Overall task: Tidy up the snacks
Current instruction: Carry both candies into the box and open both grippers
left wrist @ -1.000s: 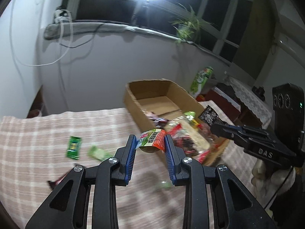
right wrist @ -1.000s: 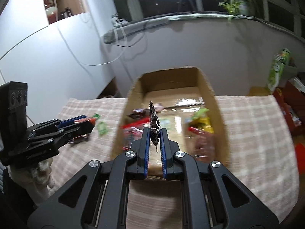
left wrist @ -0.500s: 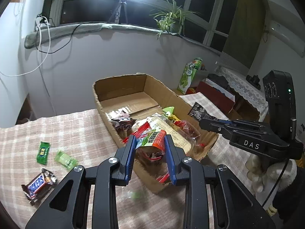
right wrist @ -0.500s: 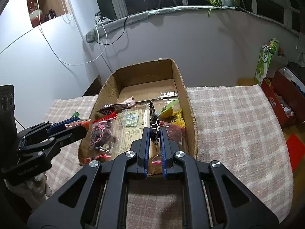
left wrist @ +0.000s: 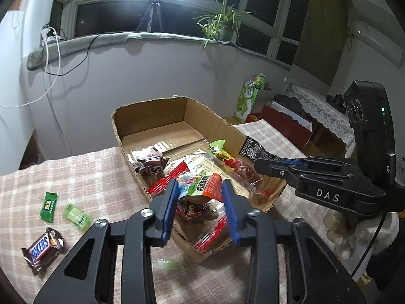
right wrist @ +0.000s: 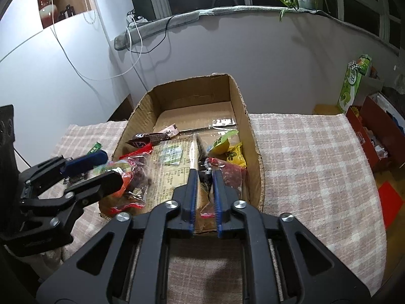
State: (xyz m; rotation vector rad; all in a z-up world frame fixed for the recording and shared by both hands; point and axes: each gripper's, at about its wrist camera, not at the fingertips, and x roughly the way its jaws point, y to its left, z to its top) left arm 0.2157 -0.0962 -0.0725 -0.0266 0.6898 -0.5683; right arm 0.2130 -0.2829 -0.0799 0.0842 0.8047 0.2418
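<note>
Two grippers hang over the near end of a cardboard box that sits on a checked cloth covering the worktop. The left gripper has just been spreading its fingers; a green and orange snack packet is between them, and whether the pads still press on it I cannot tell. The right gripper has likewise been parting its fingers, and a black packet stands in the gap, loose from at least the right pad. Inside the box lie red-trimmed clear bags, a yellow packet and a brown bar. Out on the cloth to the left rest a Snickers bar and two green sweets, well apart from the box.
</note>
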